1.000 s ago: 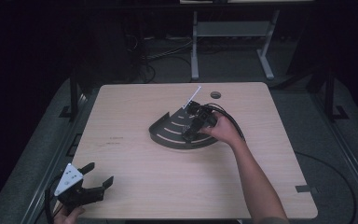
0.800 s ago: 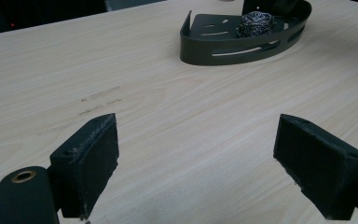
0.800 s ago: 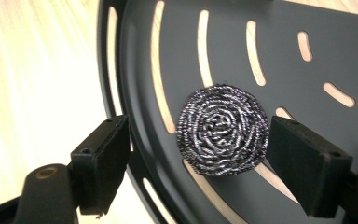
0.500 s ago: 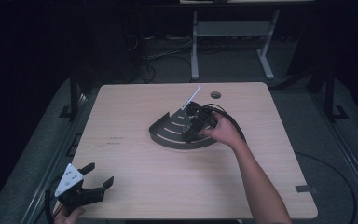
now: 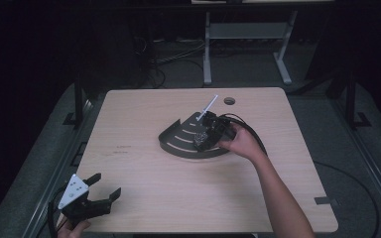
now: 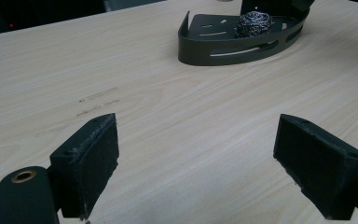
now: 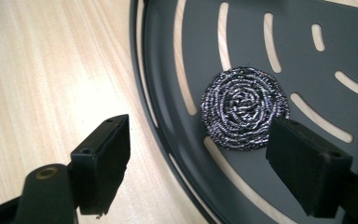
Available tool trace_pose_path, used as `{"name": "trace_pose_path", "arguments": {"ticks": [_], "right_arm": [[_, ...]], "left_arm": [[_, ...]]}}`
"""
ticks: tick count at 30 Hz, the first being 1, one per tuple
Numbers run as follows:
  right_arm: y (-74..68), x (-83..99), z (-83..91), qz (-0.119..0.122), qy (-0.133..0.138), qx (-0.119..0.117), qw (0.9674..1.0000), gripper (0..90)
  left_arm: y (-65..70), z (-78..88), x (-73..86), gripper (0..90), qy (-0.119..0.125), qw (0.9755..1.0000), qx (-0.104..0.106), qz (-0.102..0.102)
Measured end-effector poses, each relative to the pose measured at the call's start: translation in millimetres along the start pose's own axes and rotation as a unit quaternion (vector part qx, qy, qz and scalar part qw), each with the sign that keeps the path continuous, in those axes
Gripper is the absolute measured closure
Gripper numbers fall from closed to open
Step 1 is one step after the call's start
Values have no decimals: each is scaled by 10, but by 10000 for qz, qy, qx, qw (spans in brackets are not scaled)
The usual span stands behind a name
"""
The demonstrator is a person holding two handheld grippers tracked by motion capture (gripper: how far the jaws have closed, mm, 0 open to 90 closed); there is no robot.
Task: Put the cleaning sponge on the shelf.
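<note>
**Scourer's down in the rack, jaws off it**

So my right gripper [image 7: 198, 158] has its jaws spread wide apart with nothing between the pads, and the steel wool scourer [image 7: 245, 108] sits just past them on the floor of the dark slotted corner rack [image 7: 168, 60]. Compared to a second ago, the hand has barely shifted over the rack, so my read is the scourer is freshly let go and the drop-off is basically done.

The scourer's a round coil, so no real long axis, it just lies flat with the spiral facing up. The rack is the thing with direction: in the high view its curved front wall [image 5: 176, 148] faces my side of the surface, its corner pointing away, with a white stick [image 5: 209, 104] poking out the far side.

My left gripper [image 5: 99, 193] is parked at the near left edge of the surface [image 5: 144, 173], jaws apart too, empty.
</note>
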State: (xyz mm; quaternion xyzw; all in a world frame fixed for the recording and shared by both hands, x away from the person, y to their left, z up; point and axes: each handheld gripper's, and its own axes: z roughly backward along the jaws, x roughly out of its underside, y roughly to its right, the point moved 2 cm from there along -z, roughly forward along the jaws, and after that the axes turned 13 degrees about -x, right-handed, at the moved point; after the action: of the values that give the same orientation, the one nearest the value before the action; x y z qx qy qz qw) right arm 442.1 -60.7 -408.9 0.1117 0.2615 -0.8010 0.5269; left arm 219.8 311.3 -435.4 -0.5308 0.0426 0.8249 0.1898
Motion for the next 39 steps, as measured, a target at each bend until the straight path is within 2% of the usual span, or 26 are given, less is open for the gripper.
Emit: {"name": "trace_pose_path", "arguments": {"ticks": [17,25,30,34,39], "right_arm": [[-196,138,57,165,78,-37,9998,208],[-288,207,59,215,63,-53,9997,207],[-330,233,64,223,-37,-27,9997,201],[-381,244,76,306,34,-49,9995,203],[-413,307,86,290,39,-51,9996,202]], "left_arm": [[8,-3,2,133,-20,10000,1,-11],[12,2,3,133,-19,10000,-5,-19],[16,2,2,133,-10,10000,0,-31],[12,0,5,133,-23,10000,-10,-23],[18,-2,6,133,-19,10000,-6,-26]]}}
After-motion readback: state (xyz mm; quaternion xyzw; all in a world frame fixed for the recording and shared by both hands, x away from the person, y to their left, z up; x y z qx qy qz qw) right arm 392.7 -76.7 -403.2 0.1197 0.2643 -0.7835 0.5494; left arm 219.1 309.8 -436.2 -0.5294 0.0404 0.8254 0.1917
